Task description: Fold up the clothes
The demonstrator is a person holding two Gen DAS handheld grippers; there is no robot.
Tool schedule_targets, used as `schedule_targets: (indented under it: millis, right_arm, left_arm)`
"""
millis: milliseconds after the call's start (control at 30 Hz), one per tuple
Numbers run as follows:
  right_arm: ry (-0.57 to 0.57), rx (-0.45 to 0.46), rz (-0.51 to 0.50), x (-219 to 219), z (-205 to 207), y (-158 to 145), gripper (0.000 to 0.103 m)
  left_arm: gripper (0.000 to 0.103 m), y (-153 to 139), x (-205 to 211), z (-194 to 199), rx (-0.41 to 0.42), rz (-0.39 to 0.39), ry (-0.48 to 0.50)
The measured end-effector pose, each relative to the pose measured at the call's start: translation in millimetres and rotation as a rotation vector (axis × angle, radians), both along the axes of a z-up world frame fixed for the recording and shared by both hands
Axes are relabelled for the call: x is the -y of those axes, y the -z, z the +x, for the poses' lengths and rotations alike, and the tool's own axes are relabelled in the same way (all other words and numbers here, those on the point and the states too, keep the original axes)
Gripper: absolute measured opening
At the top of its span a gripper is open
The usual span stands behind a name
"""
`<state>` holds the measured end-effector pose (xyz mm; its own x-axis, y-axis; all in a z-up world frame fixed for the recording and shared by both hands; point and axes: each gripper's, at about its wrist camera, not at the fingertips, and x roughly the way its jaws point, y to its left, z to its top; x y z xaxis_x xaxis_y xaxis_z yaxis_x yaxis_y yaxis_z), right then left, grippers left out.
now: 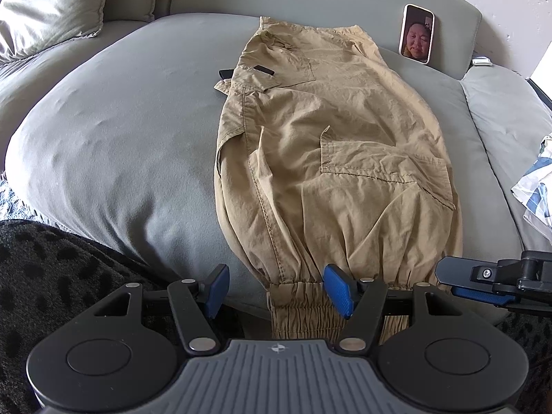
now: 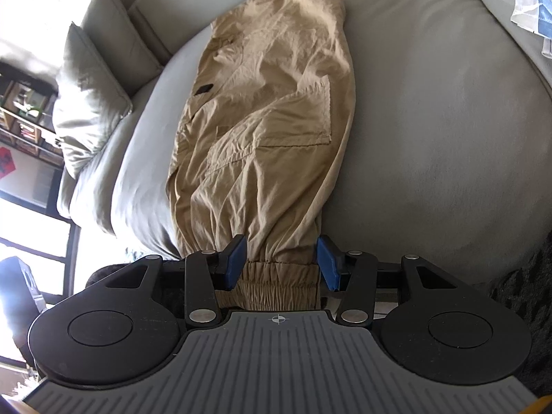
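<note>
Tan cargo trousers (image 1: 327, 145) lie lengthwise on a grey sofa cushion (image 1: 114, 145), waistband far, gathered elastic cuffs (image 1: 303, 307) hanging over the near edge. My left gripper (image 1: 277, 289) is open at that edge; the cuff sits between its blue pads (image 1: 339, 291), close to the right one and apart from the left. In the right wrist view the same trousers (image 2: 269, 120) run away from me. My right gripper (image 2: 282, 264) is open, its pads (image 2: 236, 264) flanking the cuff (image 2: 276, 286) without squeezing it. The right gripper (image 1: 483, 283) also shows to the right of the cuffs.
A phone (image 1: 416, 34) leans on the sofa back behind the waistband. A pillow (image 1: 51, 10) lies far left, a blue-and-white cloth (image 1: 538, 186) on the right cushion. A small black object (image 1: 226, 73) pokes out beside the trousers. Dark spotted fabric (image 1: 51, 276) covers the near left.
</note>
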<state>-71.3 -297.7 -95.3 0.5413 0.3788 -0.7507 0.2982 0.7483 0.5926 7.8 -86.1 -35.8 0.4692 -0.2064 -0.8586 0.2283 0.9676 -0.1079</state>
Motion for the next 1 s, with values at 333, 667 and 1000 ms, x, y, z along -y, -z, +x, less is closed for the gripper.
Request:
schedule_targets:
  millis: [333,667,1000]
  right_arm:
    - [0.002,0.001,0.006,1,-1,0,0.051]
    - [0.016,-0.002,0.014,6,-2,1,0.051]
    - [0.108,-0.054,0.123,34,-5,20,0.07]
  left_arm:
    - [0.061,-1,1,-1,0.003,0.004,0.0]
    - [0.061,-4,-10,7,0.008,-0.002,0.003]
    - [0.061,-12,-38,21,0.028,-0.022,-0.108]
